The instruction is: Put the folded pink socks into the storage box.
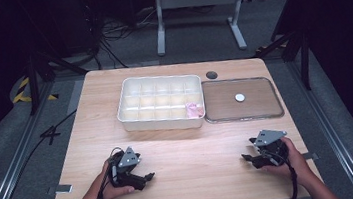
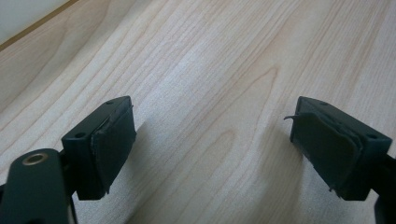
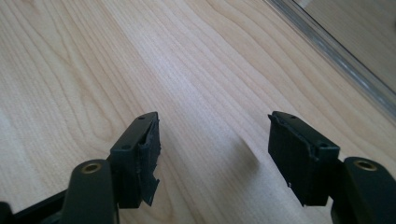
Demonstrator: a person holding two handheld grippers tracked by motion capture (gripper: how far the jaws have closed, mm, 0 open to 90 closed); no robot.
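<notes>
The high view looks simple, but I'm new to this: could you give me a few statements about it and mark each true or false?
1. The white compartment box has a pink item in one corner compartment. True.
2. The clear tray holds three white discs. False: one small white disc lies in it.
3. The left gripper is open with nothing between its jaws. True.
4. The right gripper grips the disc. False: it is open over bare table.
5. The tray lies left of the box. False: right.

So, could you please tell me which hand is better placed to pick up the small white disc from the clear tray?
Right, probably: the right tool sits open just below the clear tray holding the white disc.
</notes>
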